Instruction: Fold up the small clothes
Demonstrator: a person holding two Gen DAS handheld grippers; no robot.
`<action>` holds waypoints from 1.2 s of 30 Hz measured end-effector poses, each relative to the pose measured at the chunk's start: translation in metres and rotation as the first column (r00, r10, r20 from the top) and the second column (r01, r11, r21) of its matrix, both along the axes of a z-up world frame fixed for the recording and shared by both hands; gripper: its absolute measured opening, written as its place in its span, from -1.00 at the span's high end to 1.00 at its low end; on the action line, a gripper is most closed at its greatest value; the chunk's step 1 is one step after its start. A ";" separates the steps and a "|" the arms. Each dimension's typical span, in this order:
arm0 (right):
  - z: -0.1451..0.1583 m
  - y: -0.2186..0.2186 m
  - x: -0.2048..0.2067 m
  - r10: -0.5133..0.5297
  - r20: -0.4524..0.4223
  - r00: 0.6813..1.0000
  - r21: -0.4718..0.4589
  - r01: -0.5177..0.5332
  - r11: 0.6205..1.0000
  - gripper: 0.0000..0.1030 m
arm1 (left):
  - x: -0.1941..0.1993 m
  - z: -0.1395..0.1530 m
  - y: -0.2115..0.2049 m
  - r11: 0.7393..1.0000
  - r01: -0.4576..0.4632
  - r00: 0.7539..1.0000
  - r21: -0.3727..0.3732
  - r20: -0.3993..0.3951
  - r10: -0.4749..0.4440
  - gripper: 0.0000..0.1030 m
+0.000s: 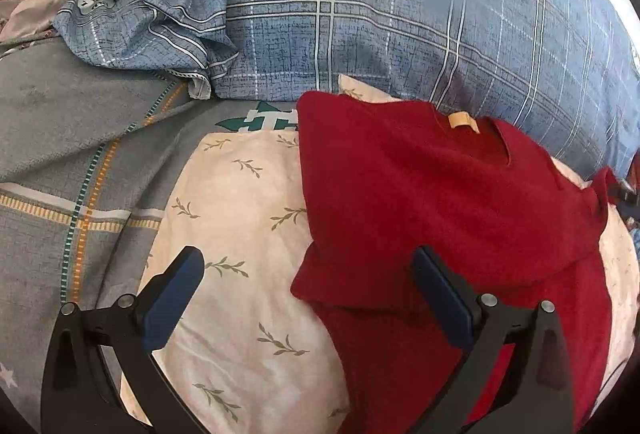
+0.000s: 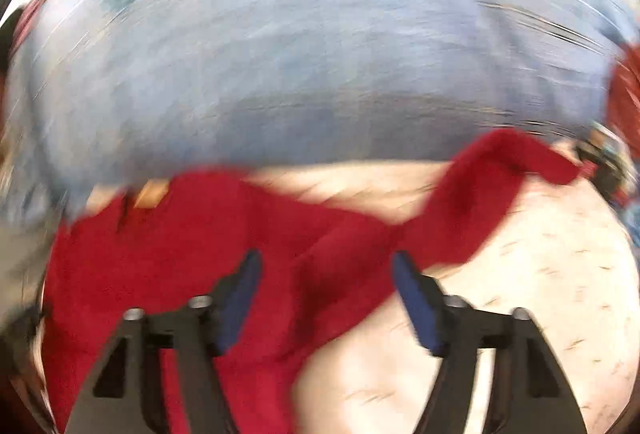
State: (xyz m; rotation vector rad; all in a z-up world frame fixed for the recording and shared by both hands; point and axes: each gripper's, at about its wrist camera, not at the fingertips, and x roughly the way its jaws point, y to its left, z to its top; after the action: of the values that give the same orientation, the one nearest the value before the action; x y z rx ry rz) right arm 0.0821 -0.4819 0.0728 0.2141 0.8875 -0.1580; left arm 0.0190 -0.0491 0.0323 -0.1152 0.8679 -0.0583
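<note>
Folding partly done: red shirt (image 1: pixel 440 194) lies ahead of the empty, spread left claw (image 1: pixel 308 294), one side turned in; right sleeve (image 2: pixel 492 190) unfolded beyond the spread right claw (image 2: pixel 326 294).

Your right tool (image 2: pixel 326 270) hangs open over the red shirt (image 2: pixel 192 258) on the pale pillow (image 2: pixel 540 294); everything is motion-blurred.

The shirt (image 1: pixel 420 194) lies on the pillow (image 1: pixel 240 234), toward three o'clock; the duvet (image 1: pixel 400 14) bunches behind at twelve o'clock.
</note>
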 end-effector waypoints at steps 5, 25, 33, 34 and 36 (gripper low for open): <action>-0.005 -0.079 0.047 -0.264 -0.059 0.963 0.054 0.267 0.962 -0.43 | 0.002 -0.002 0.001 1.000 -0.008 1.000 -0.001 -0.002 0.008 -1.00; 0.077 -0.111 -0.025 -0.163 0.182 0.970 0.115 0.144 0.983 0.89 | 0.002 0.007 0.015 0.998 -0.047 0.998 -0.043 0.030 0.048 -1.00; 0.125 0.070 -0.027 0.376 0.262 0.889 -0.020 -0.385 0.923 0.88 | -0.003 0.017 0.033 0.989 -0.091 0.993 -0.120 0.060 0.098 -1.00; 0.116 0.096 -0.023 0.450 0.238 0.861 -0.033 -0.456 0.889 0.88 | -0.004 0.017 0.034 0.988 -0.093 0.993 -0.126 0.063 0.102 -1.00; 0.085 0.159 -0.022 0.576 0.169 0.800 -0.034 -0.579 0.815 0.88 | -0.006 0.019 0.036 0.986 -0.093 0.992 -0.138 0.074 0.104 -1.00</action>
State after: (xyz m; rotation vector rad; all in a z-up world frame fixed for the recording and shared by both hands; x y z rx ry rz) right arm 0.0602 -0.3229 0.1578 -0.0353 0.7455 0.4394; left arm 0.0132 -0.0129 0.0517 -0.2799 0.7761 -0.0285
